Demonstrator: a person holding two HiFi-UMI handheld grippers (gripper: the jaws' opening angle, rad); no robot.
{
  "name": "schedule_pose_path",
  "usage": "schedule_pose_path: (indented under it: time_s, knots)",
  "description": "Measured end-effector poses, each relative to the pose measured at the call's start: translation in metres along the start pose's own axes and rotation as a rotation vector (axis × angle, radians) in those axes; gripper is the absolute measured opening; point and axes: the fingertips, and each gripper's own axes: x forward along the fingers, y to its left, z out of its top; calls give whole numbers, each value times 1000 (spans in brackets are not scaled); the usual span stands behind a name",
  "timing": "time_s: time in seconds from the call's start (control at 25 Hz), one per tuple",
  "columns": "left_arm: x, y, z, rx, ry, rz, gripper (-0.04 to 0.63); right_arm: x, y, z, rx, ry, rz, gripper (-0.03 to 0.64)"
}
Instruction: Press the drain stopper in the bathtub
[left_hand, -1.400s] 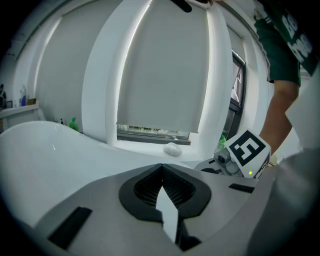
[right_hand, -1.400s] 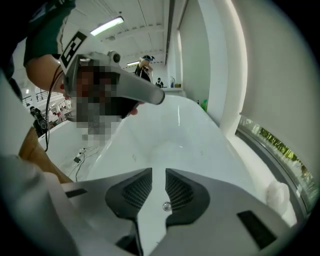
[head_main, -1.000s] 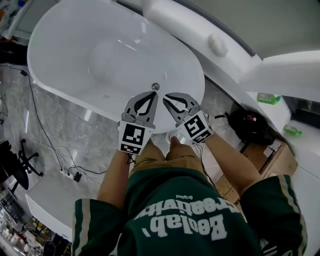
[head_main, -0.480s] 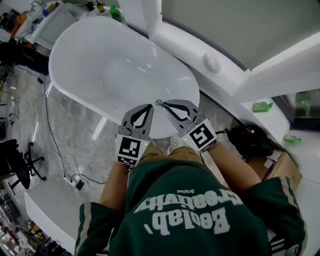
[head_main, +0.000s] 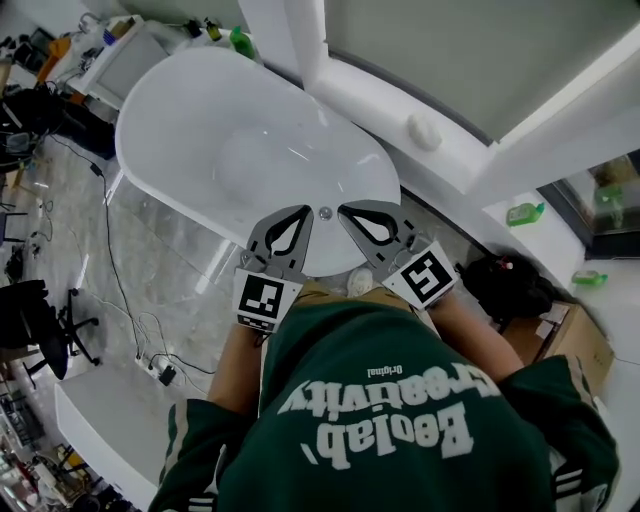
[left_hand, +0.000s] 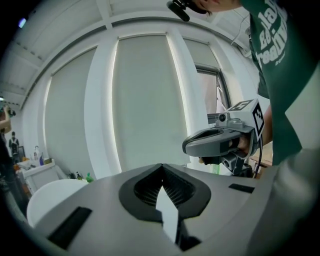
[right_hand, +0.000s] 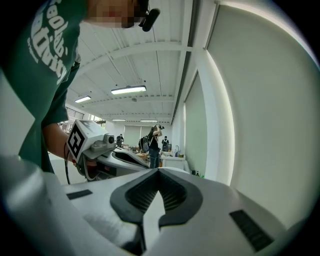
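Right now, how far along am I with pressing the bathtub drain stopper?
Done: left gripper and right gripper are shut, empty, fingers together. In hand: both hover over the near end of the bathtub, tips either side of the drain stopper. Left: neither seems to touch it, so the press itself.

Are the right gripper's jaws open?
No: the right gripper shows its jaws meeting at the tips, with nothing between them.
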Motion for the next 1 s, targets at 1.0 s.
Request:
schedule_pose_path:
  time_s: [1.0]
  knots:
    - [6, 20, 16, 0, -60, -42, 9, 14, -33, 12, -25, 0, -134, 15]
